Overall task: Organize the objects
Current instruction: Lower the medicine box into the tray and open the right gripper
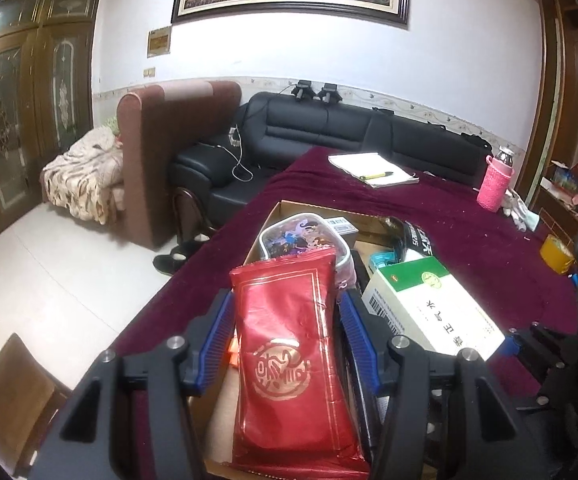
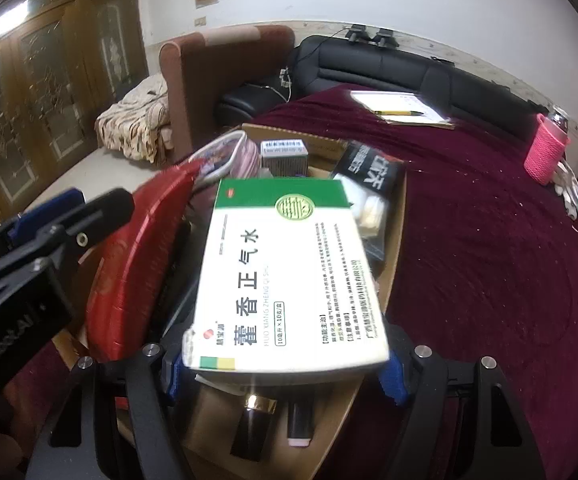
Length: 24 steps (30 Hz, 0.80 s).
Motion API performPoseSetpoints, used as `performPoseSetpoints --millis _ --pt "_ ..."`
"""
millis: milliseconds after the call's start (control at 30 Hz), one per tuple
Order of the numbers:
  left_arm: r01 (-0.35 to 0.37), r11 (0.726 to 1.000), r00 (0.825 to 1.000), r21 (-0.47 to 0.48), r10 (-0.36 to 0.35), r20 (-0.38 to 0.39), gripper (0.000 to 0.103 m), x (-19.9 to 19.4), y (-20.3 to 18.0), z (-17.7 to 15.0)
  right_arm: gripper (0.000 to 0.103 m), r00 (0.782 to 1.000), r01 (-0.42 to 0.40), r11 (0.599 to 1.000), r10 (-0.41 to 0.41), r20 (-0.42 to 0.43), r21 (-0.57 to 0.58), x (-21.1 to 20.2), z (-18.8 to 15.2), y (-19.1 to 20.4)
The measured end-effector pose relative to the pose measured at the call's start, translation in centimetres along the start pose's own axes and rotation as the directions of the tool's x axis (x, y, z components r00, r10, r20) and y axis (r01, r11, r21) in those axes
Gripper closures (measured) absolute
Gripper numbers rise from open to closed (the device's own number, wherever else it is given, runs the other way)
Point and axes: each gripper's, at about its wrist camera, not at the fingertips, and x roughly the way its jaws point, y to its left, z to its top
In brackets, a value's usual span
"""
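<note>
My left gripper (image 1: 285, 300) is shut on a red foil packet (image 1: 289, 360) with a gold seal, held over an open cardboard box (image 1: 313, 207) on the maroon tablecloth. In the right wrist view the same packet (image 2: 145, 248) stands on edge at the left. My right gripper (image 2: 283, 372) is shut on a white and green medicine box (image 2: 289, 276), just right of the packet and also over the cardboard box (image 2: 395, 240). Inside lie a clear lidded container (image 1: 301, 236), a small carton (image 2: 285, 156), a black packet (image 2: 373, 168) and dark tubes (image 2: 255, 428).
A notebook with a pen (image 1: 373, 168) lies at the table's far side. A pink-sleeved bottle (image 1: 495, 184) and a yellow tape roll (image 1: 555, 254) stand to the right. A black sofa (image 1: 329, 128) is behind, a wooden chair (image 1: 13, 396) near the table's left edge.
</note>
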Motion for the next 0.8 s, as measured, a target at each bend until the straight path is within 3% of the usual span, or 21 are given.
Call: performPoseSetpoints --millis 267,800 --pt "-0.035 0.999 0.999 0.025 0.034 0.015 0.047 0.1 -0.6 -0.6 0.021 1.0 -0.018 1.0 0.018 0.007 -0.014 -0.3 -0.7 -0.1" --pt "-0.09 0.994 0.995 0.064 0.087 0.04 0.034 -0.4 -1.6 -1.1 0.013 0.999 -0.039 0.999 0.04 0.036 -0.02 -2.6 -1.8 -0.8"
